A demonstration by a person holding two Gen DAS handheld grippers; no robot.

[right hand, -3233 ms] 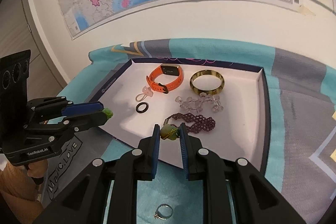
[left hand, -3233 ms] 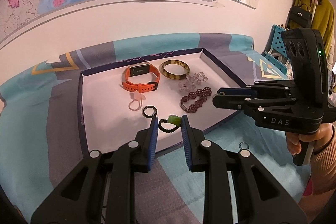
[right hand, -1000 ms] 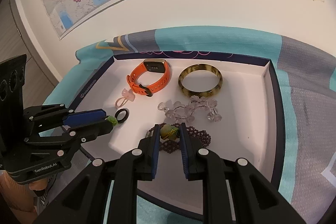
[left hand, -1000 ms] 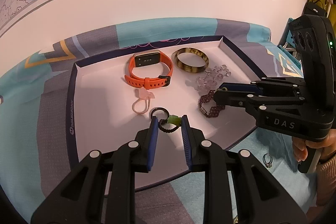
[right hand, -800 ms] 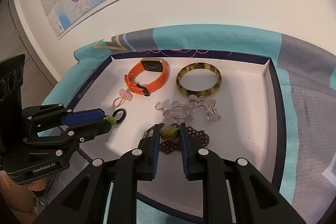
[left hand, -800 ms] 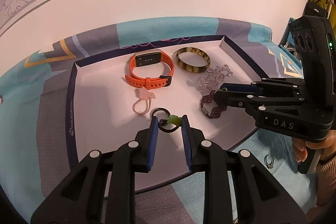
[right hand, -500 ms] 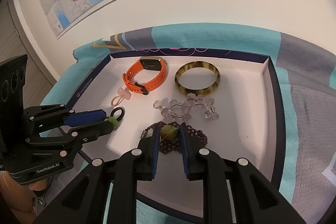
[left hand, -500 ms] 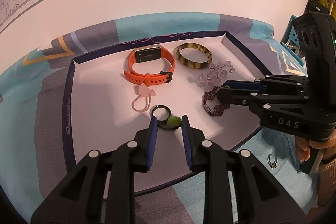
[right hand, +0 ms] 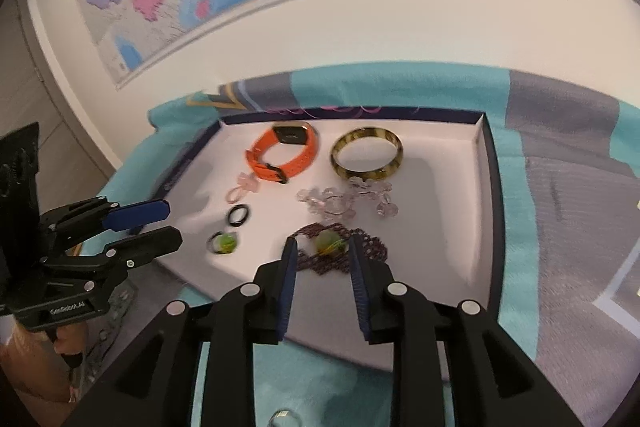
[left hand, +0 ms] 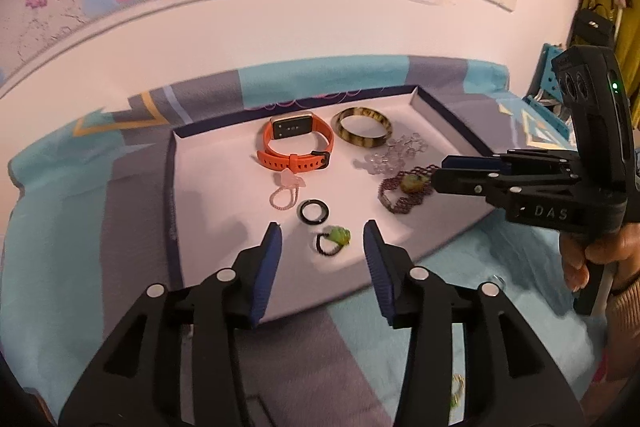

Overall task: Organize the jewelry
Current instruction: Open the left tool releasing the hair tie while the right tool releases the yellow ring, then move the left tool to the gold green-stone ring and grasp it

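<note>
A white tray with a dark rim lies on a patterned cloth. A black cord ring with a green stone lies in the tray, just ahead of my open, empty left gripper. A green-yellow bead rests on the dark purple beaded bracelet, between the tips of my open right gripper.
The tray also holds an orange smartwatch, a tortoiseshell bangle, a clear bead bracelet, a pink charm loop and a black ring. A small ring lies on the cloth before the tray.
Both grippers have opened and pulled back. The left let go of the green-stone ring onto the tray. The right let go of the bead onto the purple bracelet.
</note>
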